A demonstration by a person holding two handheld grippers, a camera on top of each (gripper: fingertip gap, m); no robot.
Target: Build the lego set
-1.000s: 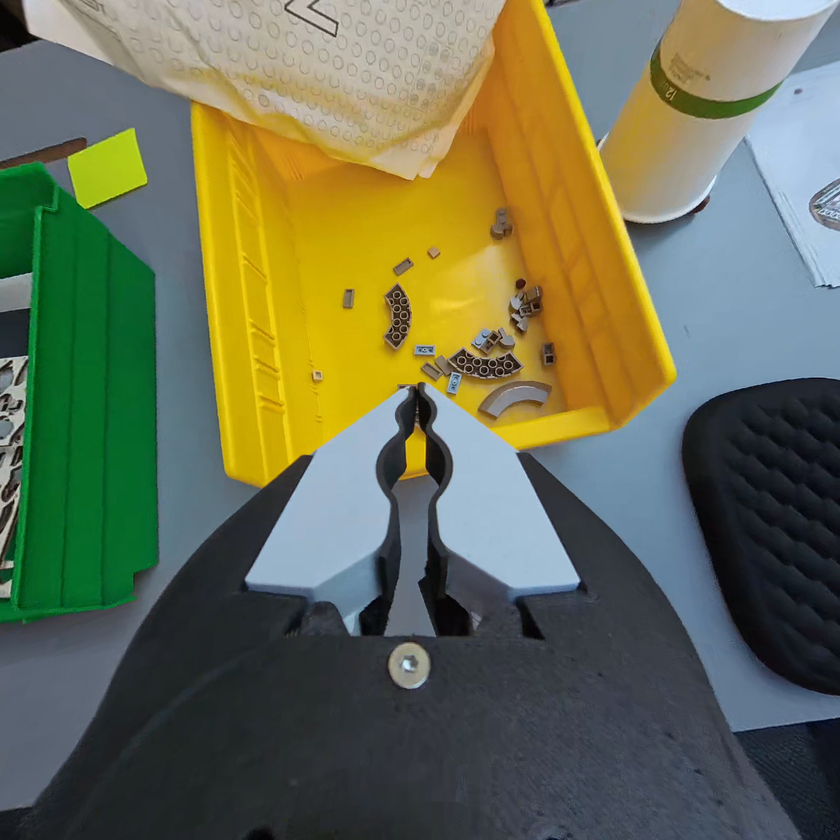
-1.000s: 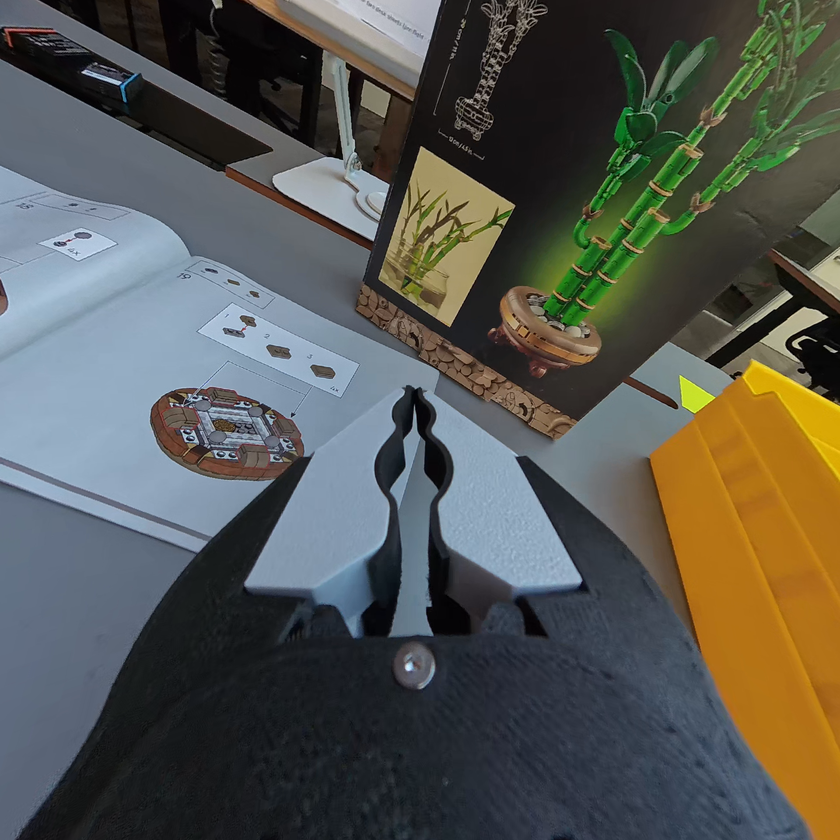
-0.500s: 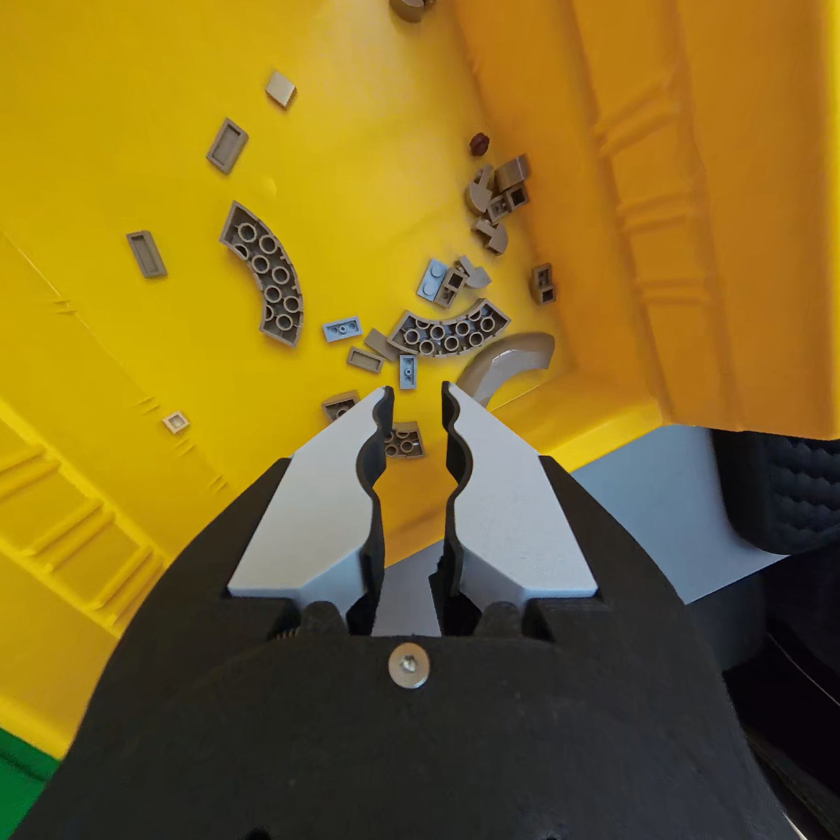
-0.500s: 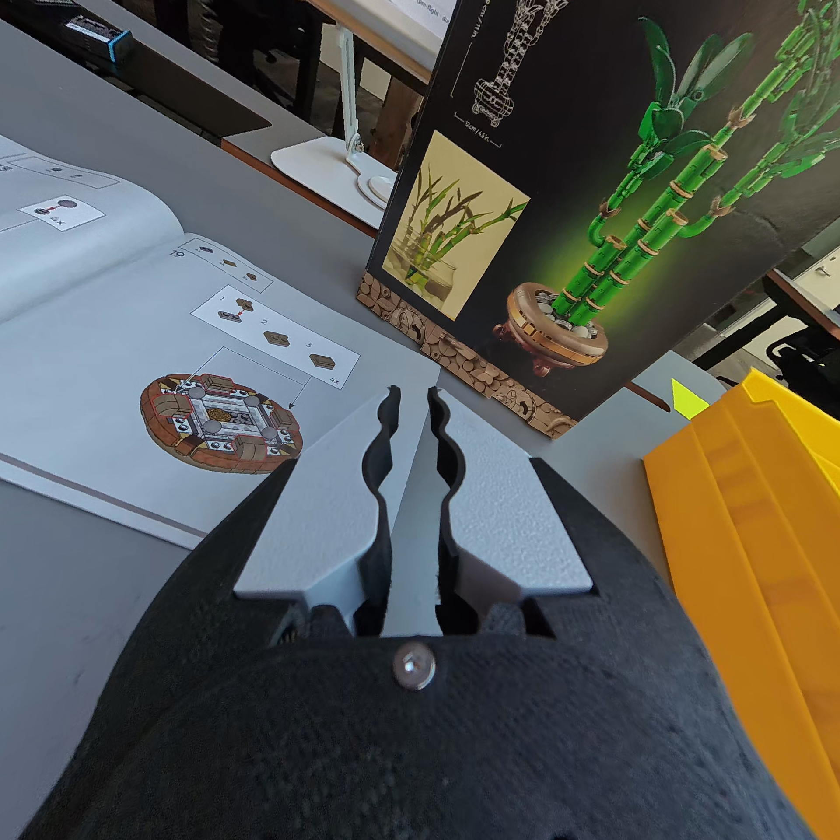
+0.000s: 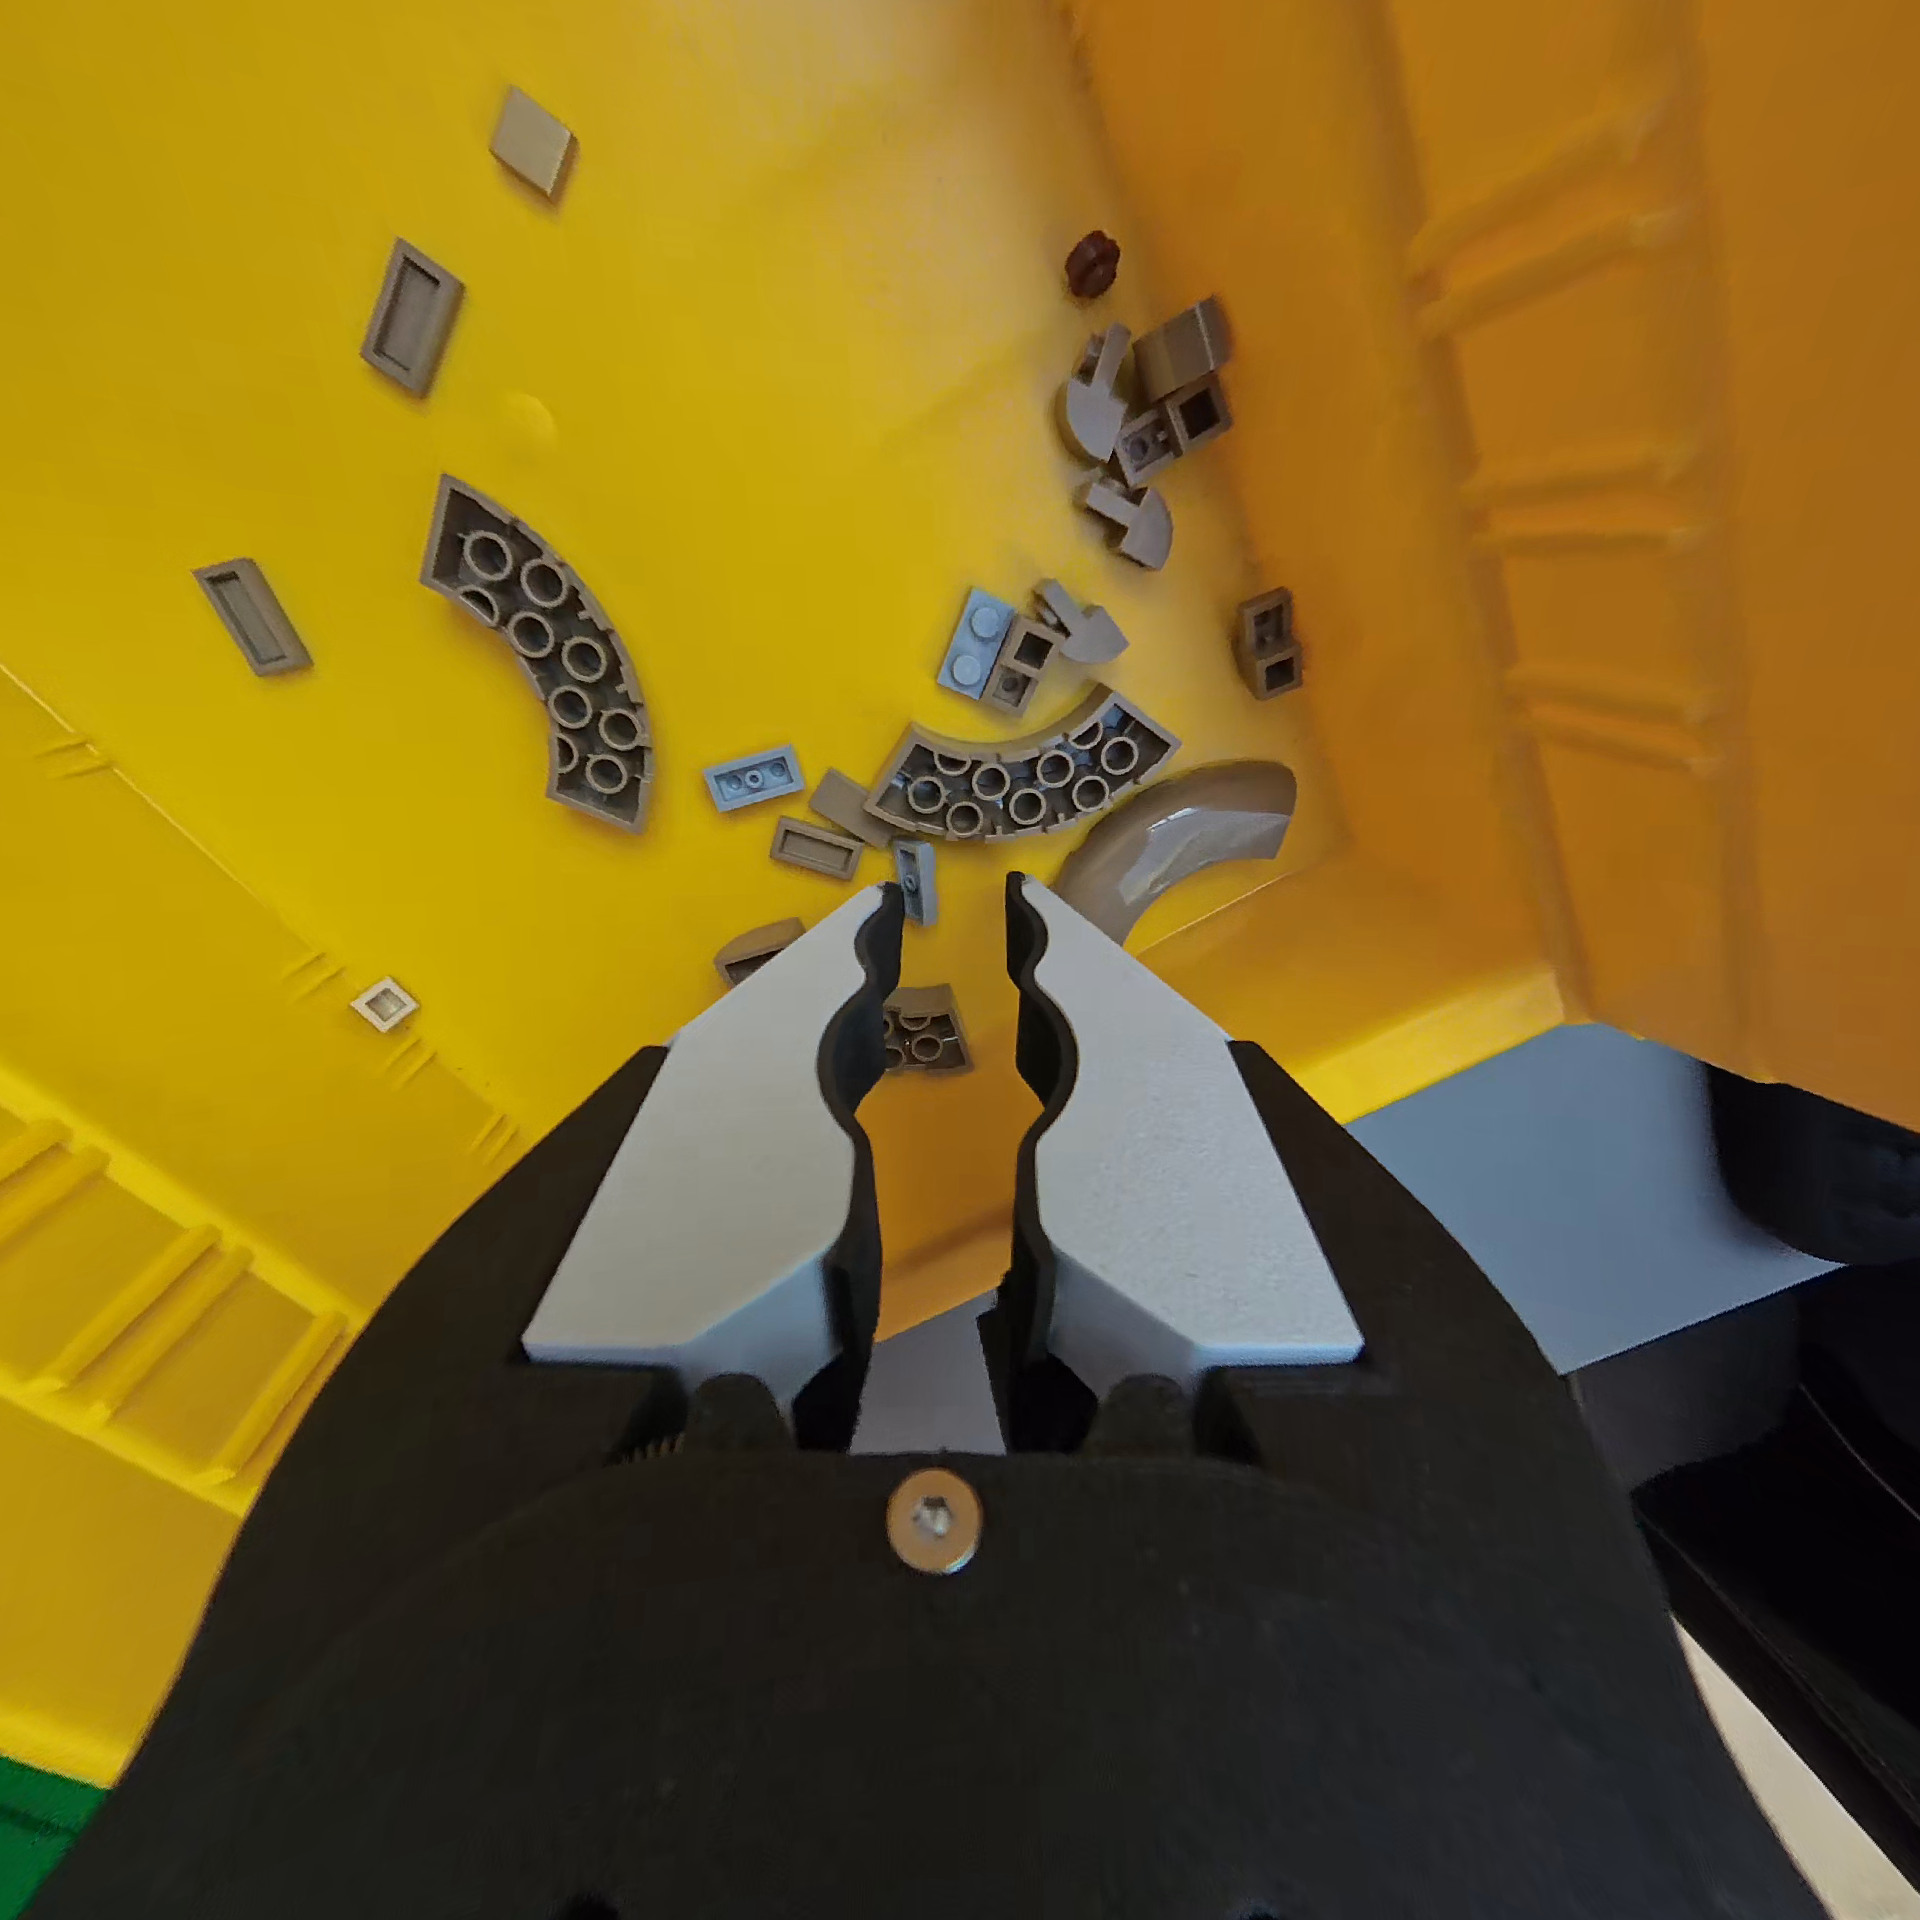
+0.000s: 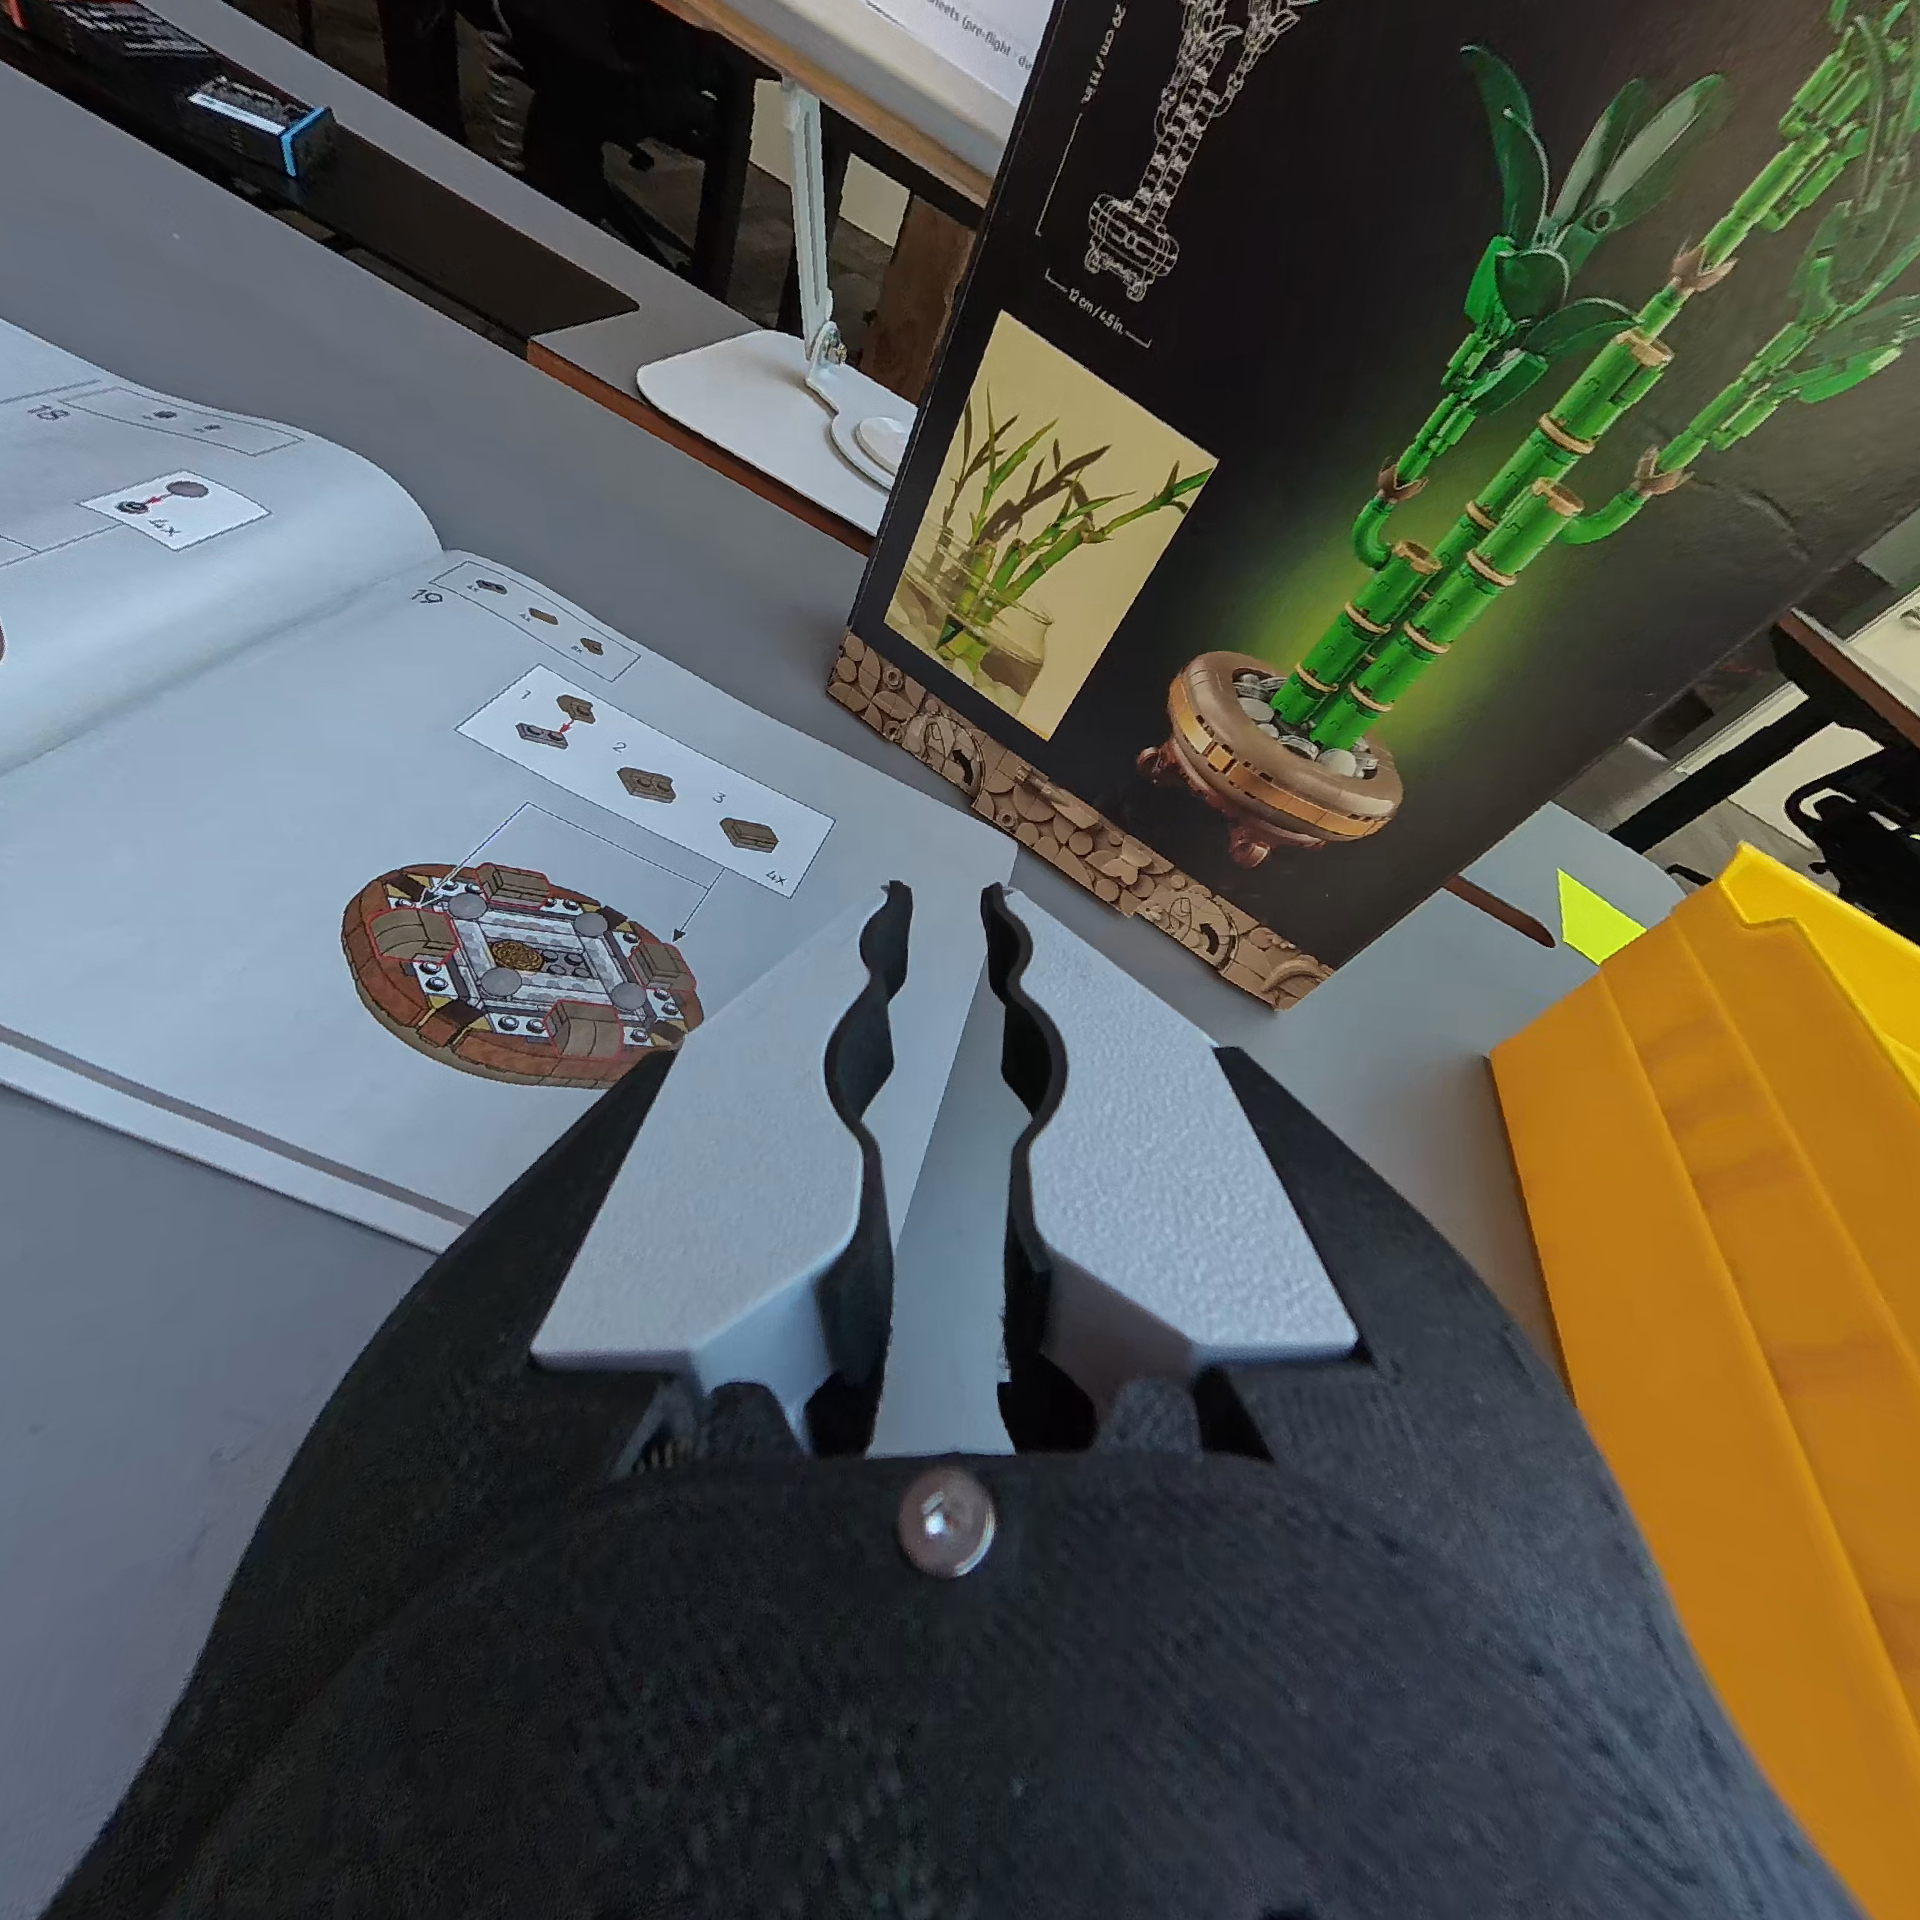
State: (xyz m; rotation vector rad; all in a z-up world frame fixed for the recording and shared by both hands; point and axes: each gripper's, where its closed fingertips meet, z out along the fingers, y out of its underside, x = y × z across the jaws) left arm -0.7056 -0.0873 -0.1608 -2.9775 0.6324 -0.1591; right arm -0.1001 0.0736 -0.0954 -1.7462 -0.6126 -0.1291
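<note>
Jaws of my left gripper (image 5: pixel 951 896) are widening, now narrowly parted over the small grey plate (image 5: pixel 914 879) near the yellow bin's (image 5: pixel 1621 520) front wall; right gripper (image 6: pixel 943 902) is idling, narrowly parted.

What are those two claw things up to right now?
Left gripper open, low inside yellow bin, over small grey plate. Right gripper open, empty, above instruction booklet. Nothing blocking.

bin (image 5: pixel 727 312): was yellow
curved bricks (image 5: pixel 551 649): were grey-tan
stud (image 5: pixel 1092 263): was dark red
box (image 6: pixel 1351 416): was black, green bamboo
desk (image 6: pixel 208 1299): was grey
</note>
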